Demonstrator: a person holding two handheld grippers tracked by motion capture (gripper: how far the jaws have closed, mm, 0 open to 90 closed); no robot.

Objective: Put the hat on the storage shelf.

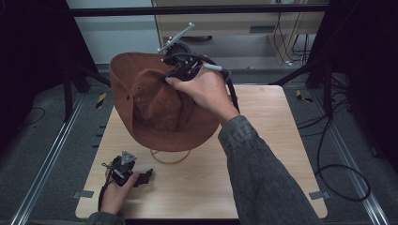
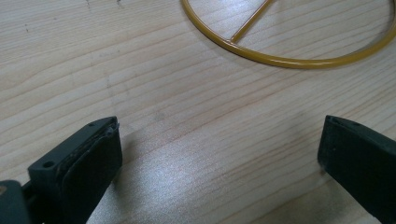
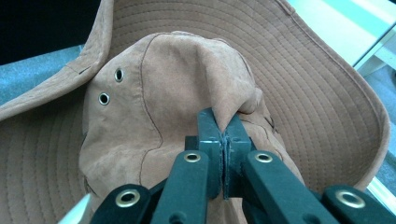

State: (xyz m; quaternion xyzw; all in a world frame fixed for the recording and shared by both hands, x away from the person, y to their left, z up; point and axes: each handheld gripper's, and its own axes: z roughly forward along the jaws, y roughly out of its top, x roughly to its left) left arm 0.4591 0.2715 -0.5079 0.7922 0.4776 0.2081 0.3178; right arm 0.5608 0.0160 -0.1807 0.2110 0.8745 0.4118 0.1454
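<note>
Brown fabric in right jaws: jaws of the right gripper (image 3: 224, 135) were pressed together on a pinched fold of the hat's (image 3: 187, 93) crown, cloth bunched up between the pads.
Right gripper, high view: right gripper (image 1: 174, 70) sat at the far side of the crown, held by the right hand (image 1: 202, 89), sleeve (image 1: 263, 173) running in from the lower right; cable looped off behind the hand.
Hat position: hat (image 1: 159, 105) hung lifted above the far-left part of the table (image 1: 263, 154), over the wire ring.
Hat orientation: tilted steeply; crown top faced toward the person and up, brim opening faced away and down. Brim's long axis ran from upper left to lower right in the high view.
Eyelets: two metal eyelets (image 3: 111, 87) showed on the crown's side, left of the pinch.
Left jaws: left gripper (image 2: 219, 154) spread wide, nothing between the pads, bare wood below.
Left gripper, high view: left gripper (image 1: 126, 171) rested low at the table's near-left, in the left hand (image 1: 115, 192), well apart from the hat.
Wire ring: yellow wire ring (image 2: 289, 58) lay flat on the table ahead of the left jaws; same ring (image 1: 170, 157) sat just under the hat's near brim.
</note>
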